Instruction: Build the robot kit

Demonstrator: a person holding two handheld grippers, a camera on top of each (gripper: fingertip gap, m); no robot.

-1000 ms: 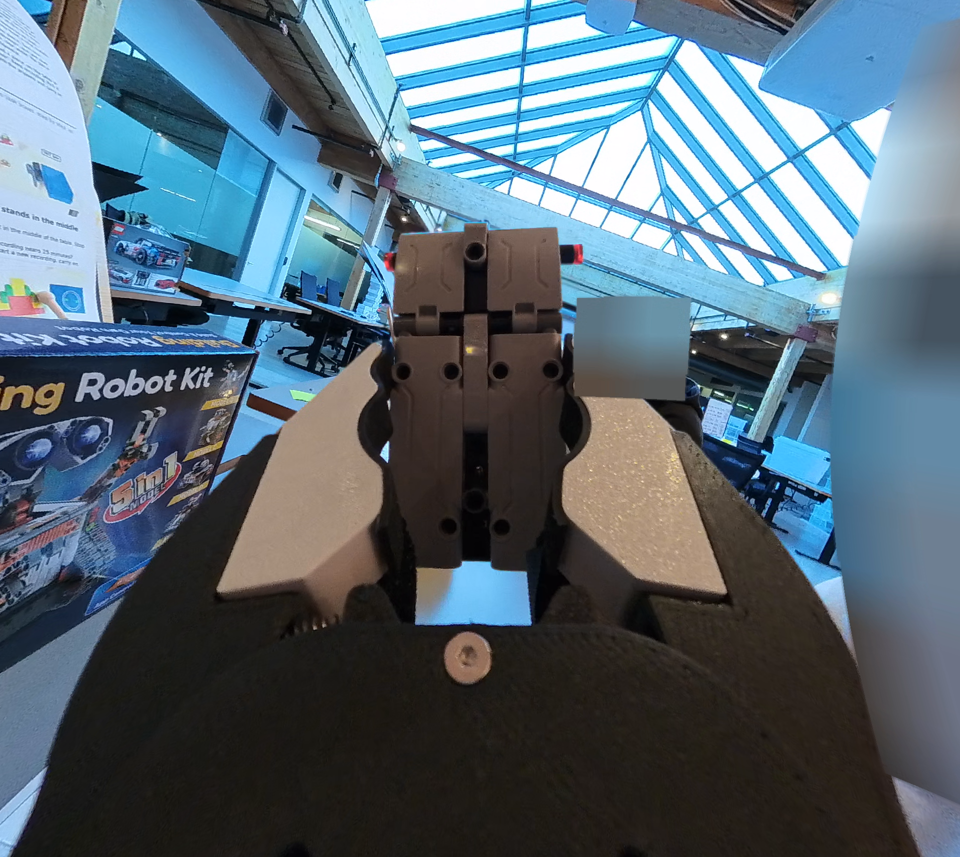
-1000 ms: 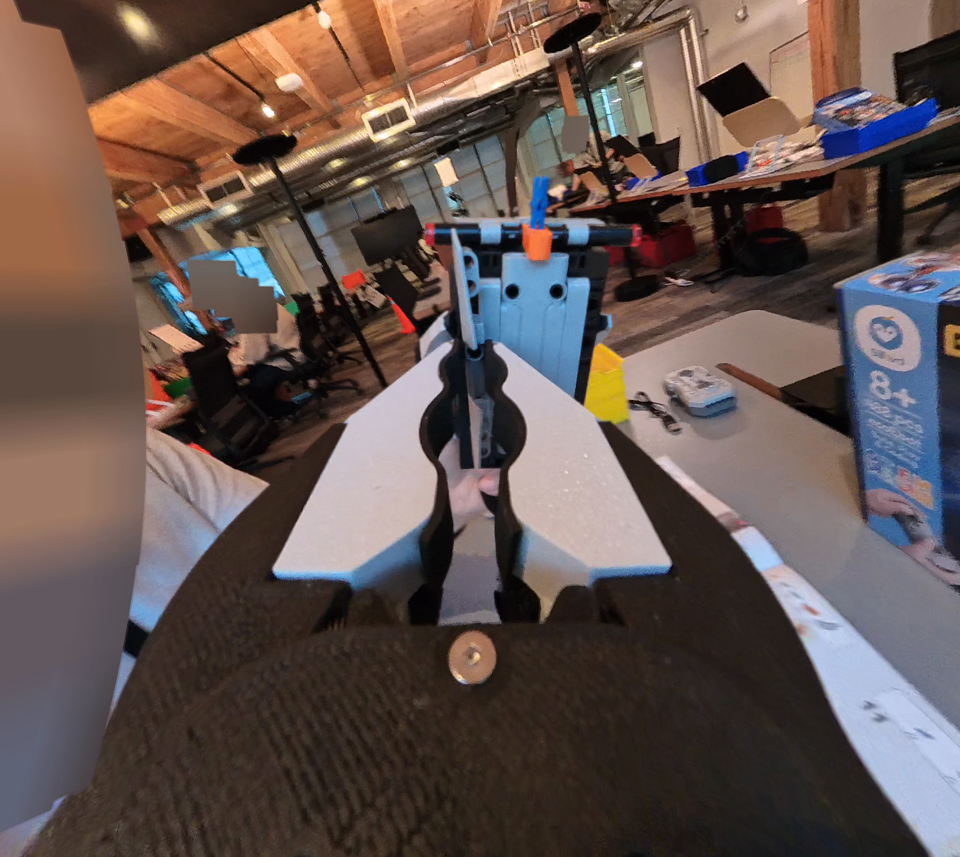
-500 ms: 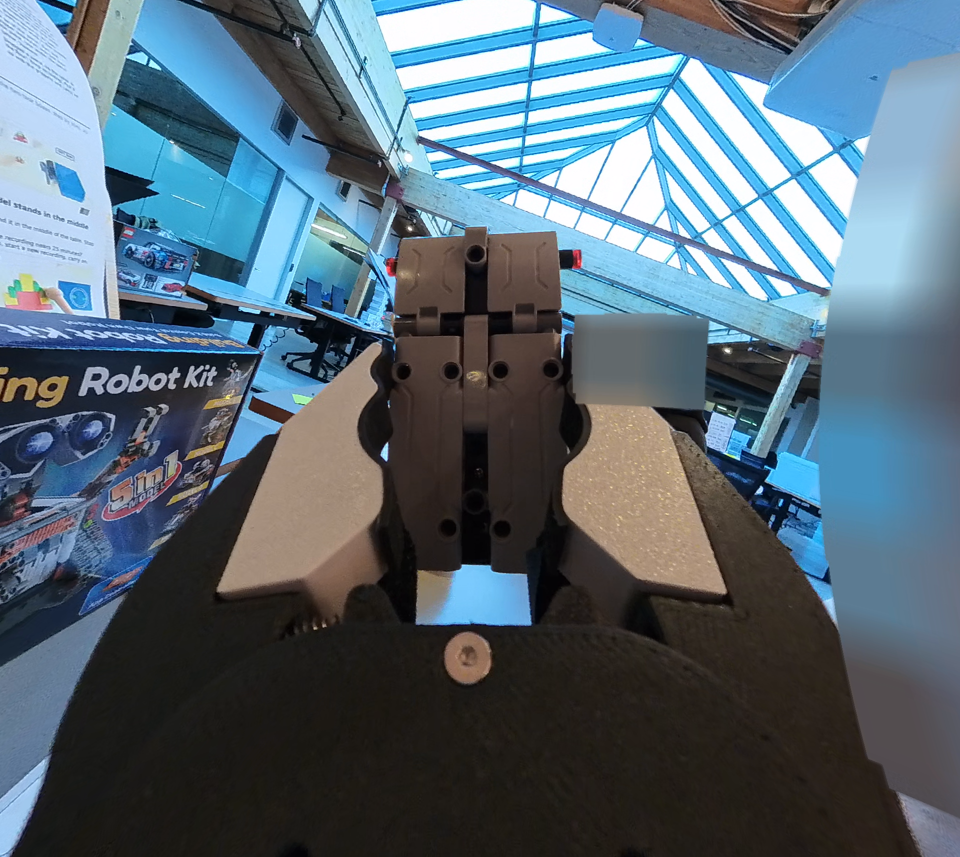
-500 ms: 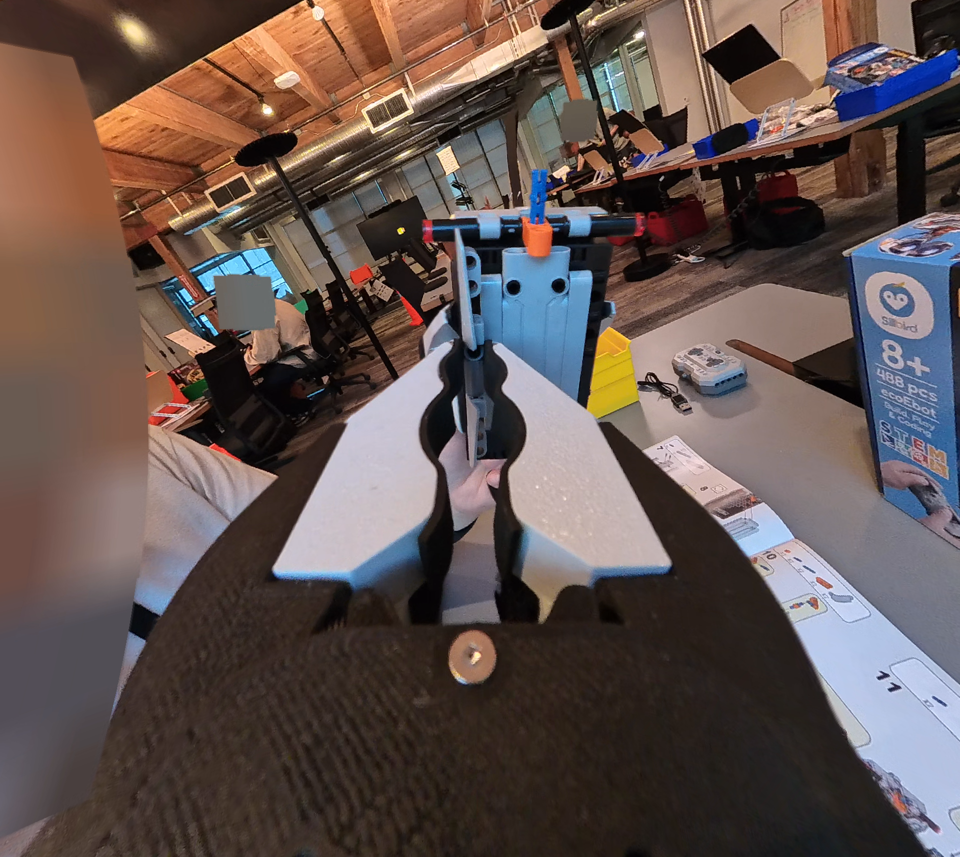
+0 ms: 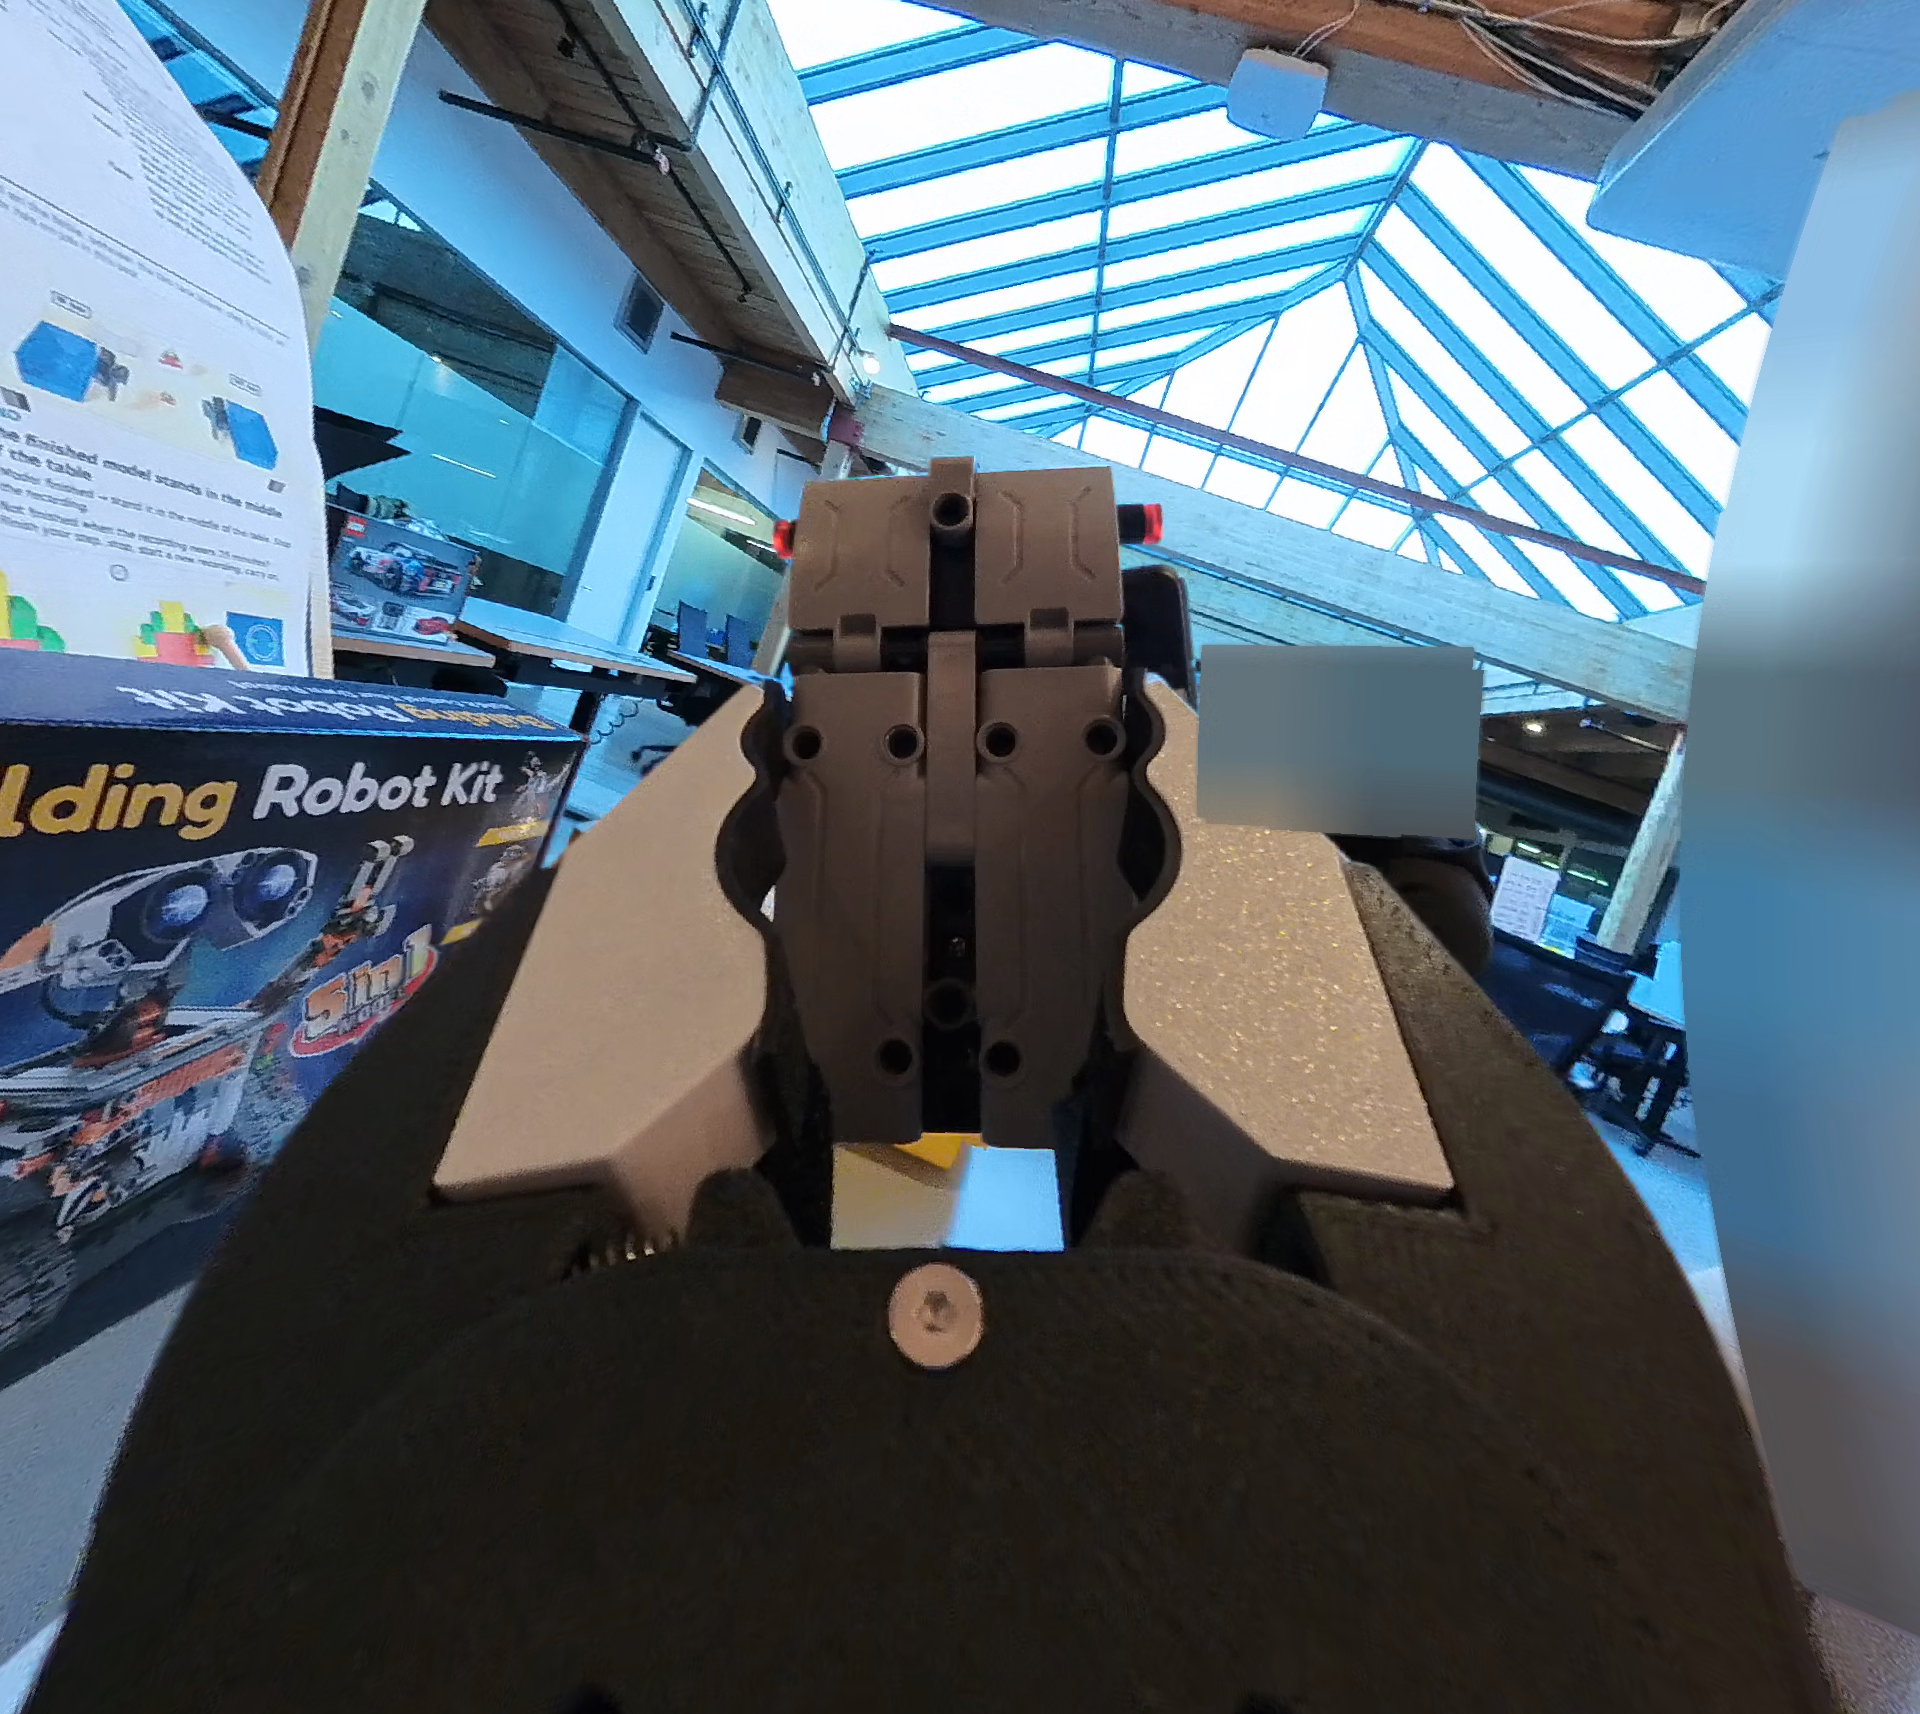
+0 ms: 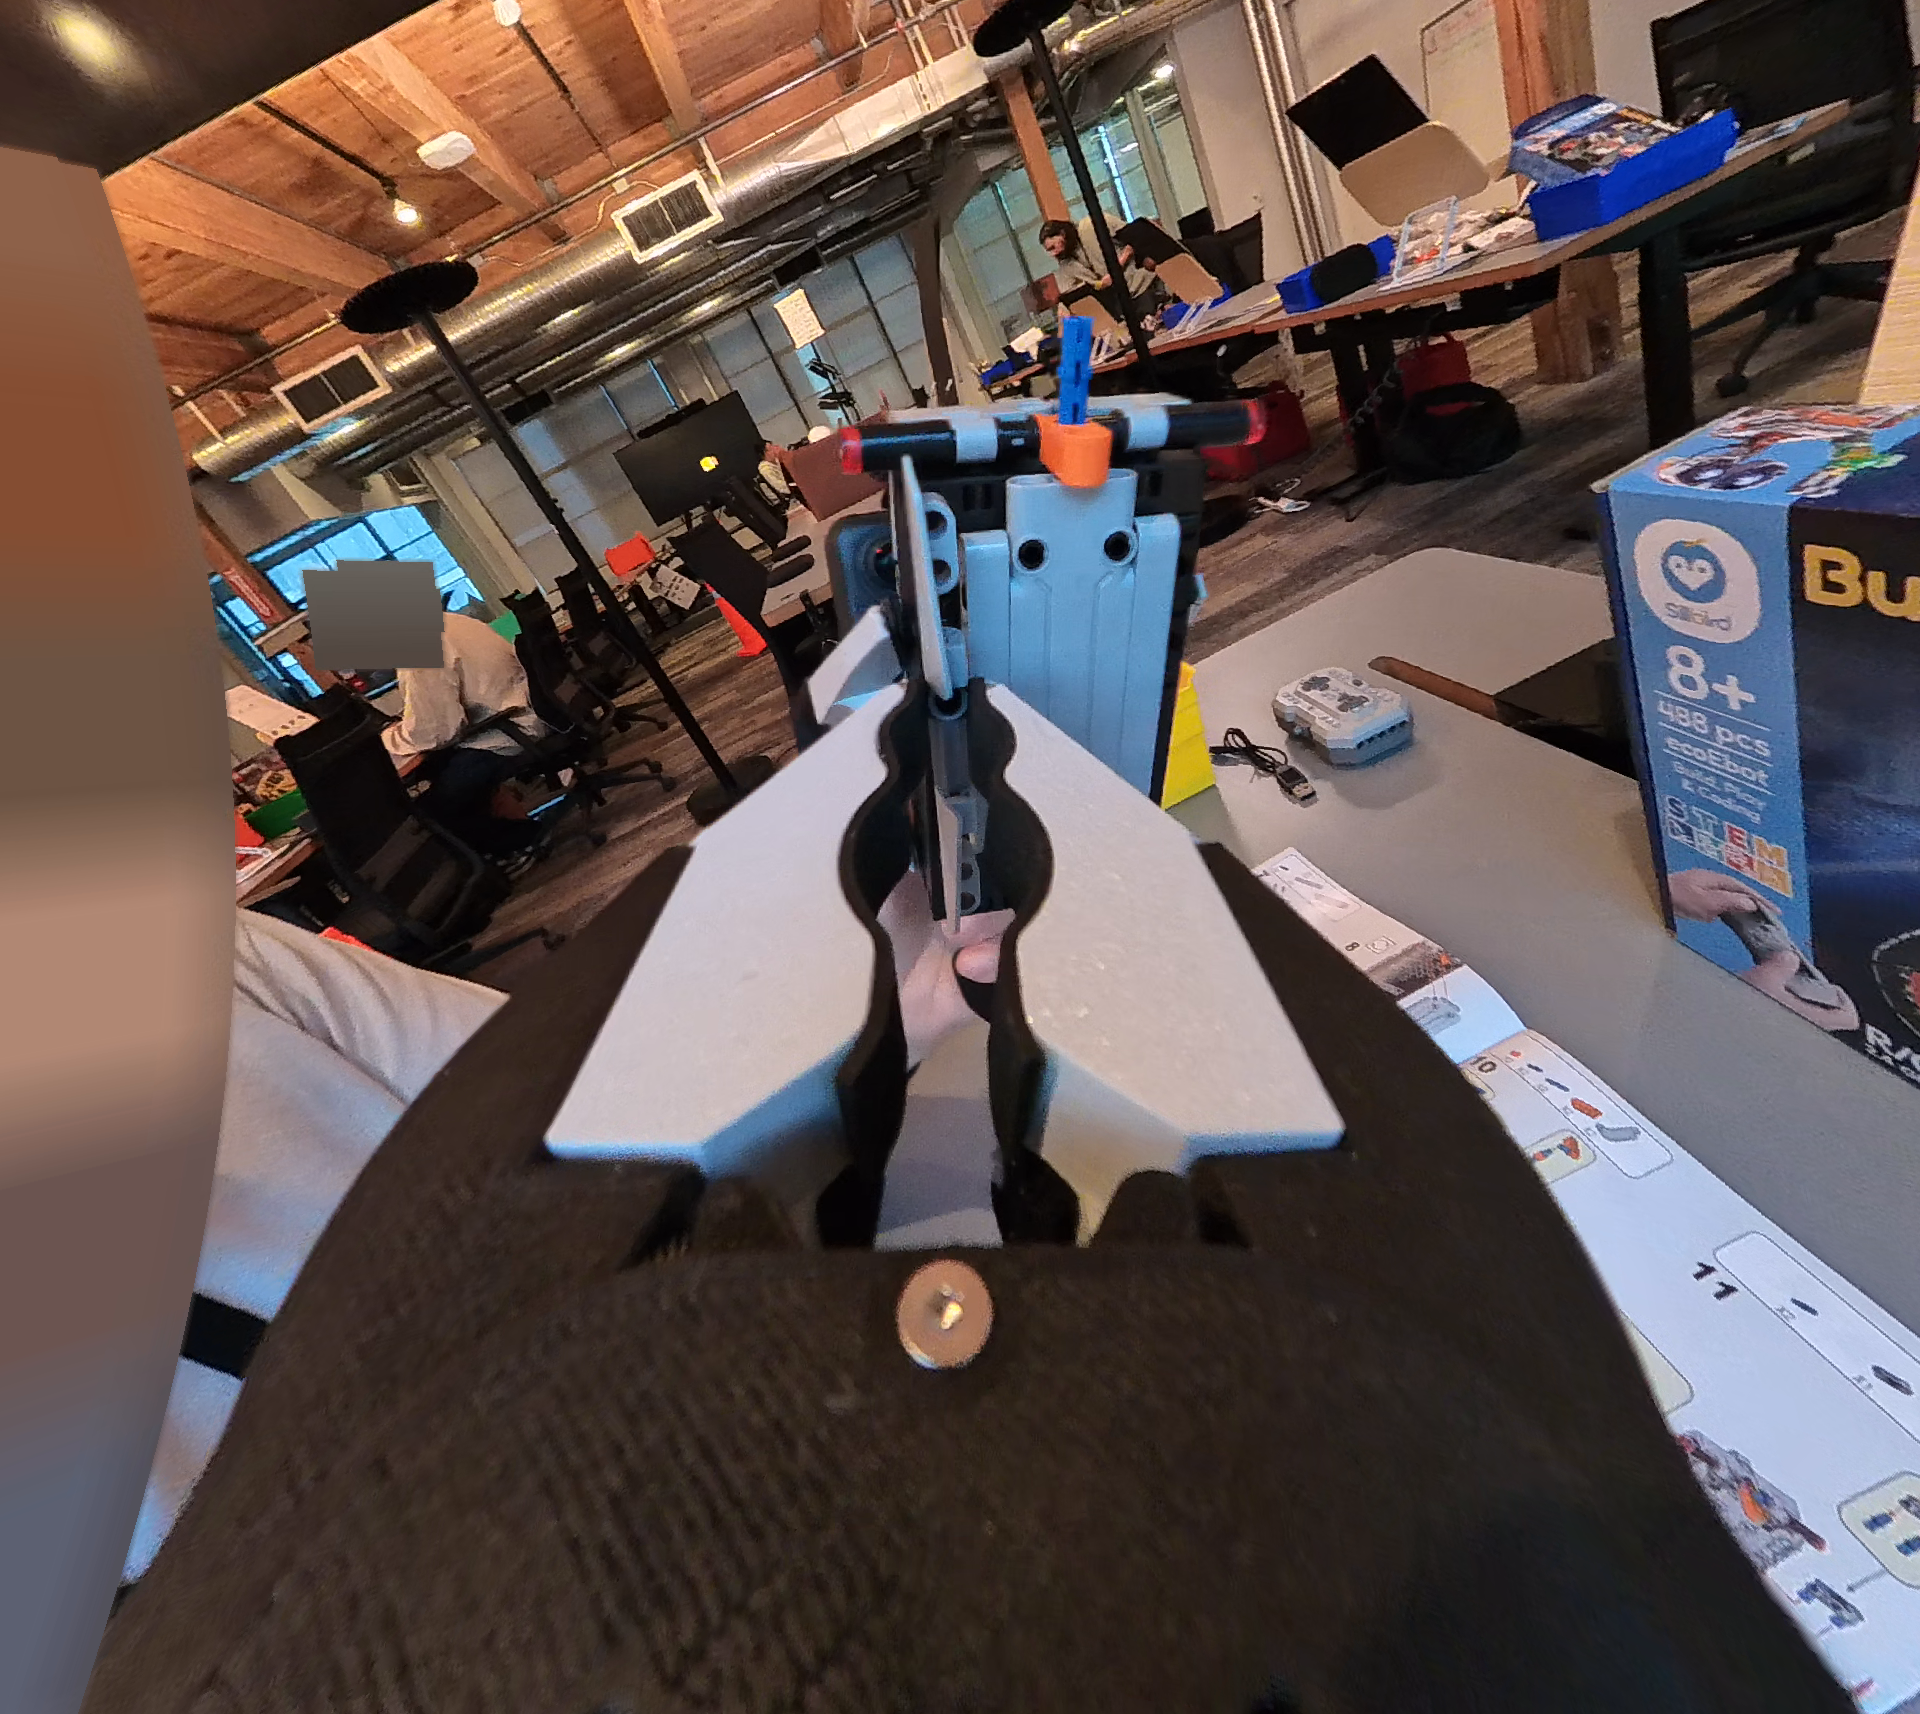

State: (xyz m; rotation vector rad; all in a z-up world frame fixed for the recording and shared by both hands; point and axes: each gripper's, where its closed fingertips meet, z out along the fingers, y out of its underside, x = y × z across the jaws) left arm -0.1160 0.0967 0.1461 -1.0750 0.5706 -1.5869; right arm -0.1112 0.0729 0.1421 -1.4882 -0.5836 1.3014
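Note:
My left gripper is shut on a grey brick-built assembly of holed panels, with red axle ends at its top, and holds it up against the skylight. In the right wrist view the same assembly shows a black axle, an orange bush and a blue pin on top. My right gripper is shut on a thin light-grey holed panel that stands edge-on against the assembly's left side. A hand shows between the right fingers.
A dark robot-kit box stands at the left with an instruction sheet behind it. In the right wrist view the box stands on a grey table with a grey controller, a yellow bin and an open booklet. Less than 4 cm separates the two grippers' tips.
Both grips are unchanged. The right view has swung so that more of the table and booklet show. The left view has shifted slightly, and the kit box sits a little higher.

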